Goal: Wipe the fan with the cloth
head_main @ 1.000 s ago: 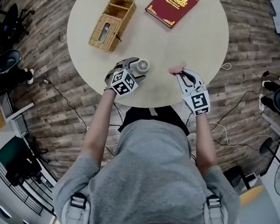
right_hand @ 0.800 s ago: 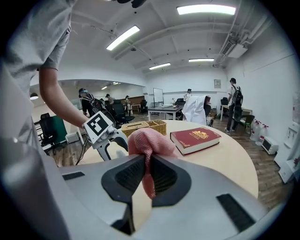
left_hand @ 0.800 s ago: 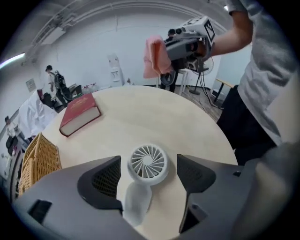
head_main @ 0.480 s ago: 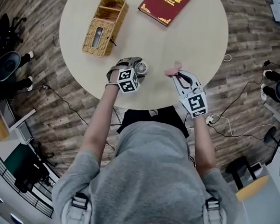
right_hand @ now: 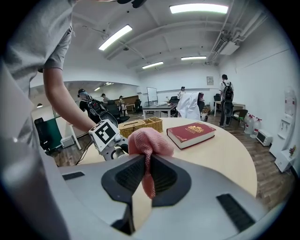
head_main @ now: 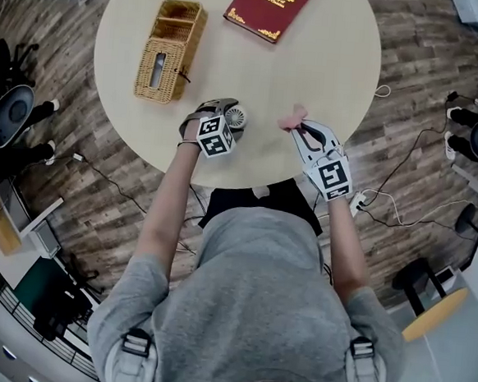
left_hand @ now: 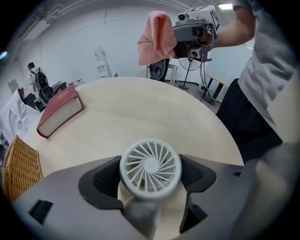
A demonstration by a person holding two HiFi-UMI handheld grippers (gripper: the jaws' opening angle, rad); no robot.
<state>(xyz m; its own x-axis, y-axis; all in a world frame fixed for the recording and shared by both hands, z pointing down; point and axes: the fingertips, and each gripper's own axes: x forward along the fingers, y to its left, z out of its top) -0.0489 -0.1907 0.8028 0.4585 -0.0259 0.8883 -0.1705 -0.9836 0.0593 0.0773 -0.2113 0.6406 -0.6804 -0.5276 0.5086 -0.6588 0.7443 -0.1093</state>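
Observation:
A small white hand fan [left_hand: 150, 169] with a round grille is clamped between the jaws of my left gripper [left_hand: 149, 180], its face turned toward the camera; in the head view the fan [head_main: 236, 117] hangs over the near part of the round table [head_main: 323, 69]. My right gripper [right_hand: 146, 180] is shut on a pink cloth [right_hand: 149, 145], which bunches above the jaws and hangs a little below them. From the head view the cloth [head_main: 293, 115] is a short way right of the fan, apart from it. The left gripper view shows the cloth [left_hand: 156, 37] held up in the air.
A wicker basket [head_main: 166, 50] stands at the table's left and a red book [head_main: 268, 7] lies at the far side. Cables [head_main: 390, 208] trail on the wooden floor to the right. Chairs and people stand in the room behind.
Both grippers have kept their hold and stayed about as far apart. The table and everything on it have slid up and left in the head view as the head moved.

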